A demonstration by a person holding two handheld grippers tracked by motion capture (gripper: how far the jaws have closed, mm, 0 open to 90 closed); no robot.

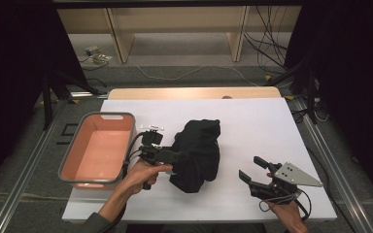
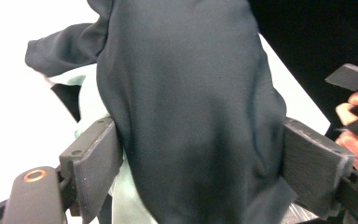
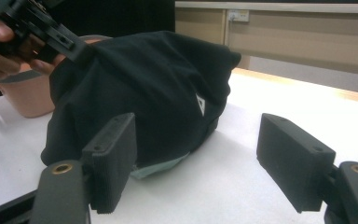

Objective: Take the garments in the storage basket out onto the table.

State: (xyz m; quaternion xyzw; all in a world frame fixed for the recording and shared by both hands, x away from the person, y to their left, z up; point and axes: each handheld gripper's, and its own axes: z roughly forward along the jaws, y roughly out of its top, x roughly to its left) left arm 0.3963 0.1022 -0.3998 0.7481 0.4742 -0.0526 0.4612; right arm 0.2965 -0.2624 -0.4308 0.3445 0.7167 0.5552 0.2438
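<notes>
A black garment with a pale green lining lies bunched on the white table, just left of centre. My left gripper comes in from the garment's left side, shut on a thick fold of the black cloth that fills the gap between its jaws. In the right gripper view that same gripper holds the garment's upper edge. My right gripper stands open to the right of the garment, near the front edge, with nothing between its jaws.
A pink basin with a grey rim sits empty at the table's left, close behind the left hand, and its wall shows beyond the garment. Bare white table stretches right and behind. Cables and a wooden shelf lie on the floor beyond.
</notes>
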